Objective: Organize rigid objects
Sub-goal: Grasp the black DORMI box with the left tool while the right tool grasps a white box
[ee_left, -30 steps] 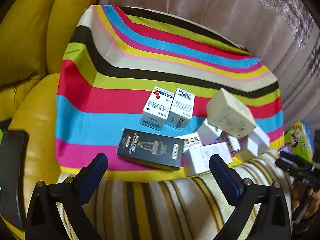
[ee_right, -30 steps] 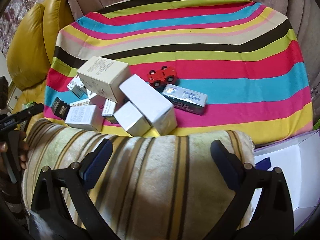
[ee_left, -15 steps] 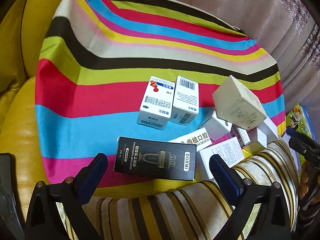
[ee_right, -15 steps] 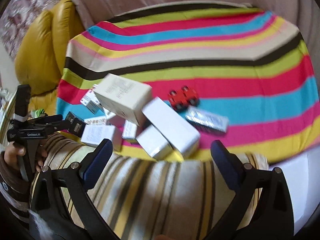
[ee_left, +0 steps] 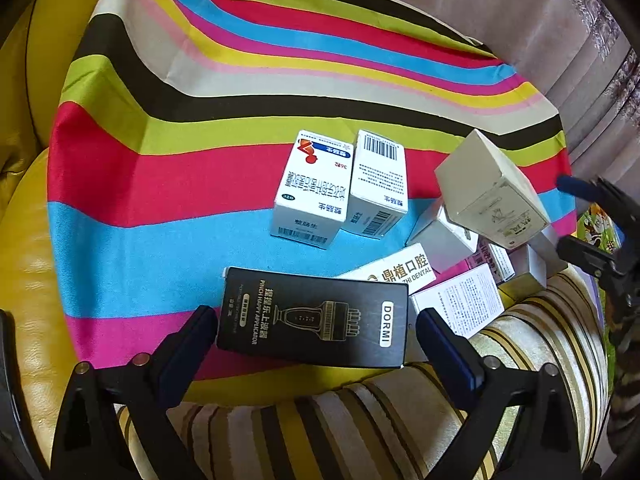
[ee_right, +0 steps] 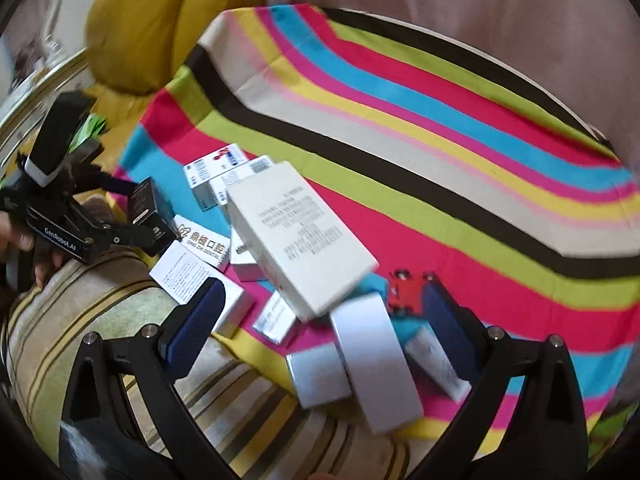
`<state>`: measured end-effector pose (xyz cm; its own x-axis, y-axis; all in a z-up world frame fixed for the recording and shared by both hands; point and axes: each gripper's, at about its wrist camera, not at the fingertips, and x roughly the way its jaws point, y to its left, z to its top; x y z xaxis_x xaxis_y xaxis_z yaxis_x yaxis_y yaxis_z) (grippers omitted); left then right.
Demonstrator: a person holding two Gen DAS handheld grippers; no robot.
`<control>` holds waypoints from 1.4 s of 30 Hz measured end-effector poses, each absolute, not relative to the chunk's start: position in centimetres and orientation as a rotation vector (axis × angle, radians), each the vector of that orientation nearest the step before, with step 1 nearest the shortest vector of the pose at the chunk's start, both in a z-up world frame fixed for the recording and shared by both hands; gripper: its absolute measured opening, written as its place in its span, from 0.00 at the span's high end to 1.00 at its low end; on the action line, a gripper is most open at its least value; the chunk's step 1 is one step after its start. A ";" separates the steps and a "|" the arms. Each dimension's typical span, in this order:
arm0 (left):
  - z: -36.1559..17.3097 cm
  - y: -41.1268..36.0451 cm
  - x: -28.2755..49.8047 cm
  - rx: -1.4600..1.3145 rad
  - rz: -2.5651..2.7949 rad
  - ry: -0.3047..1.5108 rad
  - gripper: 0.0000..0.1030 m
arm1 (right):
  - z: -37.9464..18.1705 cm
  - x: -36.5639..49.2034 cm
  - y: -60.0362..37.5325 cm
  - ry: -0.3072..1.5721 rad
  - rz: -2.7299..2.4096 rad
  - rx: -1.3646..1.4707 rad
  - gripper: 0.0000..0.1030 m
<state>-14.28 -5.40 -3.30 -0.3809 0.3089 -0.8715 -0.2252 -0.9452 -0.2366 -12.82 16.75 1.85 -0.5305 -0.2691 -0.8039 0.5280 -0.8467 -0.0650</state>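
Observation:
A black DORMI box [ee_left: 314, 320] lies flat near the front edge of the striped cloth [ee_left: 200, 120]. My left gripper [ee_left: 316, 332] is open, its fingers on either side of this box's near end. Two white medicine boxes [ee_left: 340, 188] stand behind it. A cream box [ee_left: 492, 192] leans on a pile of small white boxes [ee_left: 456, 292]. My right gripper [ee_right: 324, 316] is open above the pile, with the cream box [ee_right: 300, 236], white boxes [ee_right: 372, 364] and a red toy car [ee_right: 408, 292] between its fingers. The left gripper also shows in the right wrist view [ee_right: 136, 216].
A striped cushion [ee_left: 360, 432] runs along the cloth's front edge. A yellow leather armrest [ee_left: 32, 260] is at the left. A pink curtain [ee_left: 520, 20] hangs behind. The right gripper shows at the right edge of the left wrist view [ee_left: 592, 216].
My left gripper has moved forward and down until its fingers flank the black box. My right gripper has swung left and closer over the pile of boxes.

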 end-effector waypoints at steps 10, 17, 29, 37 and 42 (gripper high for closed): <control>-3.5 -5.4 -14.1 -1.527 2.365 -0.109 0.15 | -0.1 -17.5 15.5 0.420 -2.238 1.223 0.04; -3.6 -6.0 -13.9 -1.510 2.385 -0.077 0.15 | -1.5 -18.4 15.2 0.354 -2.183 1.274 0.36; -1.8 -7.2 -11.6 -1.431 2.518 -0.025 0.15 | 0.5 -17.0 16.6 0.165 -2.262 1.172 0.45; 0.2 -5.7 -10.2 -1.363 2.691 0.003 0.15 | 2.0 -13.9 18.7 -0.026 -2.329 1.111 0.45; 1.3 -5.5 -9.2 -1.316 2.730 -0.029 0.15 | 2.4 -11.7 20.9 -0.102 -2.382 1.094 0.45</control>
